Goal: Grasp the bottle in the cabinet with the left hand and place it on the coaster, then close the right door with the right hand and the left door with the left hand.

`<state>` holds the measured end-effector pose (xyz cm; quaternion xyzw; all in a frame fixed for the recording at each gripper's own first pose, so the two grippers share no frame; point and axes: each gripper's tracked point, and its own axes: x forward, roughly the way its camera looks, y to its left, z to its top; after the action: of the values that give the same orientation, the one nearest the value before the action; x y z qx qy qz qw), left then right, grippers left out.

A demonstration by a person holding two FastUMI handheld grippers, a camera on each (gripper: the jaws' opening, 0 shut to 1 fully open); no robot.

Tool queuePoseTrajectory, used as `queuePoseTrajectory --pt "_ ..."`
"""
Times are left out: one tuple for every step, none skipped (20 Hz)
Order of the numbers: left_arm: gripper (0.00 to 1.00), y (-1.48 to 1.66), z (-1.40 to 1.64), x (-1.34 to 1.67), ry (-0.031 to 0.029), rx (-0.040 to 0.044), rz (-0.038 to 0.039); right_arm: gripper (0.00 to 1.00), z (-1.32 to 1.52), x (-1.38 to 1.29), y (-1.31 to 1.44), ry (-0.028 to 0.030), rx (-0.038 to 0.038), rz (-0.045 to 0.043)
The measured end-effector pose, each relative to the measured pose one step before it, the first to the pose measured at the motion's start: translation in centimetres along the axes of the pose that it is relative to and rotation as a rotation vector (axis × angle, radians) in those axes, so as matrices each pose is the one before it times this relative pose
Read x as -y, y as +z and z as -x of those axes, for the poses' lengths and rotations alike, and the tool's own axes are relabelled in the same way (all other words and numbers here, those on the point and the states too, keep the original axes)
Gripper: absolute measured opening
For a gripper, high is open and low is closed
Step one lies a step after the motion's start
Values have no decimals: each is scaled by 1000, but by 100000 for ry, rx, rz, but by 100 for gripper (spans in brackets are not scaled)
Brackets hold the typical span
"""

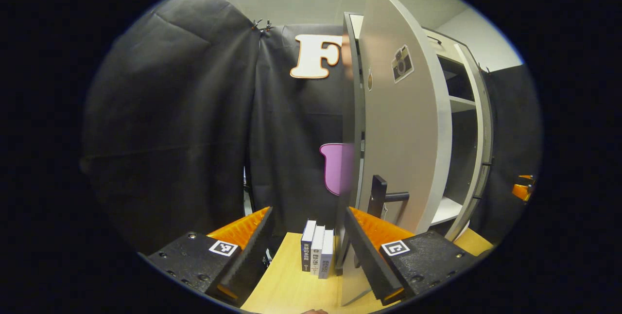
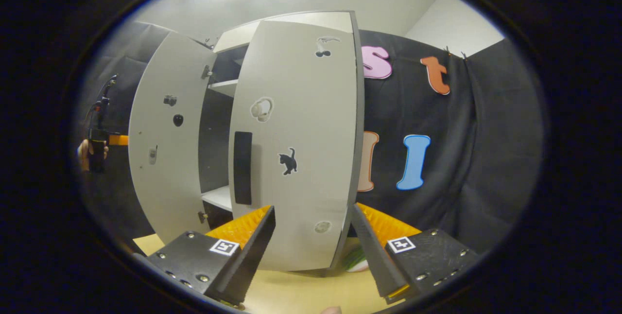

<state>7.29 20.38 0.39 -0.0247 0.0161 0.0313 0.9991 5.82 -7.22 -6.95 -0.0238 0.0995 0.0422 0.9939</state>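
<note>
Stickers dotted the cabinet's doors: a camera sticker (image 1: pixel 402 63) on the left door (image 1: pixel 403 129), a black cat sticker (image 2: pixel 288 161) on the right door (image 2: pixel 296 148). Both doors stood open. Three books (image 1: pixel 318 253) stood on the wooden table (image 1: pixel 291 289), their spine writing too small to read. The left gripper (image 1: pixel 308 251) was wide open, holding nothing, near the left door's edge. The right gripper (image 2: pixel 313 251) was wide open too, empty, by the right door's outer edge. I could not tell where the bottle was.
</note>
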Motion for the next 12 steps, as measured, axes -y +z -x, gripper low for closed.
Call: queuePoseTrajectory --pt "92 80 102 76 907 -176 -1262 95 527 92 -84 -352 483 -1207" --pt "89 187 69 208 652 377 -395 95 561 62 19 -222 608 -1272" --pt "89 -25 57 285 46 -283 547 95 533 -11 -71 -147 619 -957" --pt "92 -148 15 369 -639 -119 1130 95 444 -28 -16 -171 228 -565" --pt "92 -20 -11 549 -1273 -334 746 95 399 -21 -103 -413 297 -58" --pt "89 -8 155 409 -1106 -626 120 95 355 -65 17 -410 50 197" --pt "92 -37 104 354 -496 -366 17 95 308 -91 -34 -76 -64 26" --pt "92 56 77 371 -317 239 -264 95 200 -173 153 465 263 -272" --pt "92 63 6 363 -280 607 -221 95 125 -228 96 391 -48 -205" --pt "89 65 -42 426 -614 692 -25 95 40 38 125 -497 9 184" --pt "89 77 31 450 -700 516 389 95 123 38 52 -569 -82 1407" --pt "89 -246 13 499 -842 -147 382 95 90 -46 121 -830 -235 1157"
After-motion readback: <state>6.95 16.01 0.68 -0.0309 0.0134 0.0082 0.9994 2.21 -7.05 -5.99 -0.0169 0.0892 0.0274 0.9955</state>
